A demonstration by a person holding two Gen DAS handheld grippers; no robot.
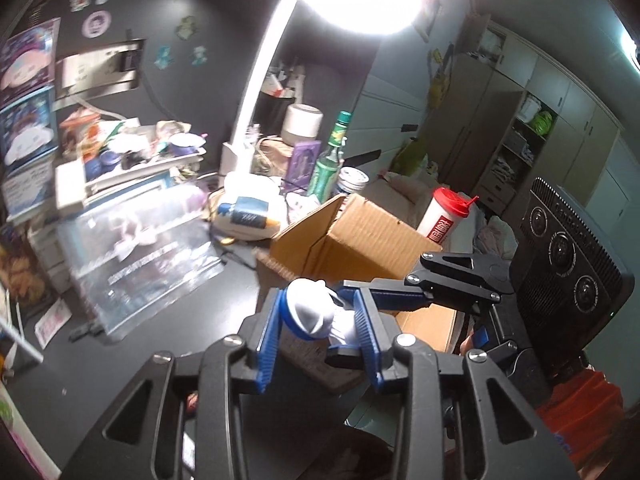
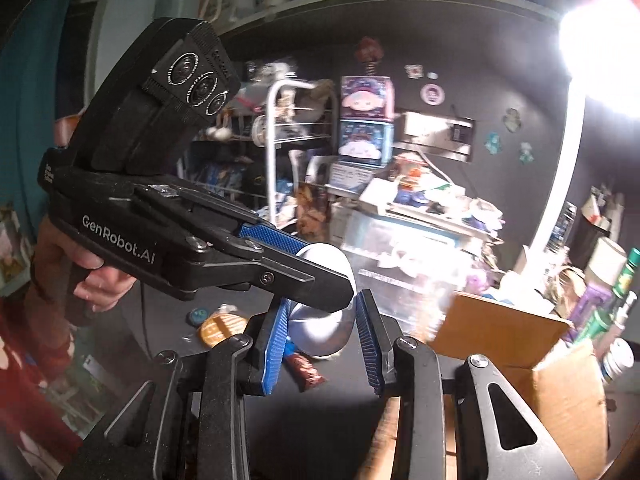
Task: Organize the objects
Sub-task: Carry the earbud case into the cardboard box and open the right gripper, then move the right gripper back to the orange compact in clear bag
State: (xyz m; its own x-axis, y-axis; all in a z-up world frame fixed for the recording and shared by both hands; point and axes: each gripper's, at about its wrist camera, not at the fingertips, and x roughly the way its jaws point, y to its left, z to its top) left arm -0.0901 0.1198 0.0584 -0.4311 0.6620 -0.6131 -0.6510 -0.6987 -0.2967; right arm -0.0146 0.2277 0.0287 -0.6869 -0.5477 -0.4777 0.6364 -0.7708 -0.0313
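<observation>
Small rounded white-and-silver plastic toy w/ blue rim point(image 1: 310, 310) held clear of the dark desk point(image 1: 180, 340), just left of the open brown cardboard box point(image 1: 360, 236). Clamped between blue ribbed pads of left tongs point(image 1: 318, 320); also gripped, as far as could be told, by right tongs point(image 2: 325, 328), set crosswise to the left pair. Double grip prob. meant as a hand-over or to steady an awkward round shape. Box flaps stood open, so likely the drop spot. Brown snack wrapper point(image 2: 308, 368) and round biscuit-like item point(image 2: 222, 328) lay on desk below, not yet sorted. Risk: slip on smooth curved shell if one pair let go early.
</observation>
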